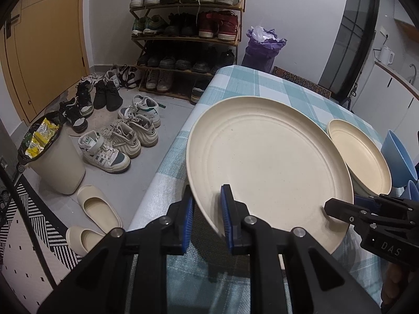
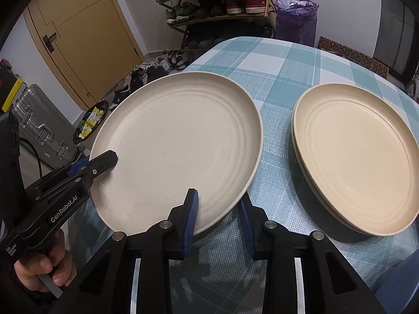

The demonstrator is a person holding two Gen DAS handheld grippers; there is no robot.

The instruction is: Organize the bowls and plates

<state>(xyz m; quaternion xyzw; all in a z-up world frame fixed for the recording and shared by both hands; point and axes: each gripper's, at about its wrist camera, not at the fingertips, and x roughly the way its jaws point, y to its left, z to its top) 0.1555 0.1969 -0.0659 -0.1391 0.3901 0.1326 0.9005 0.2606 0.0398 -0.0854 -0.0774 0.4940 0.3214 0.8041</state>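
A large cream plate (image 1: pixel 267 162) is held by two grippers above the checked tablecloth (image 1: pixel 251 83). My left gripper (image 1: pixel 207 209) is shut on its near left rim, one blue pad over it and one under. In the right wrist view the same plate (image 2: pixel 178 141) has its near rim between the pads of my right gripper (image 2: pixel 218 212), which is shut on it. The left gripper (image 2: pixel 110 159) bites the plate's left edge there. A stack of two cream plates (image 2: pixel 361 157) lies on the cloth to the right. Blue bowls (image 1: pixel 400 157) stand past that stack.
The table's left edge (image 1: pixel 167 157) drops to a floor strewn with shoes (image 1: pixel 117 141). A bin (image 1: pixel 52 157) with a black liner, a shoe rack (image 1: pixel 188 39) and a silver suitcase (image 2: pixel 42 128) stand beyond. A hand (image 2: pixel 49 264) holds the left gripper's handle.
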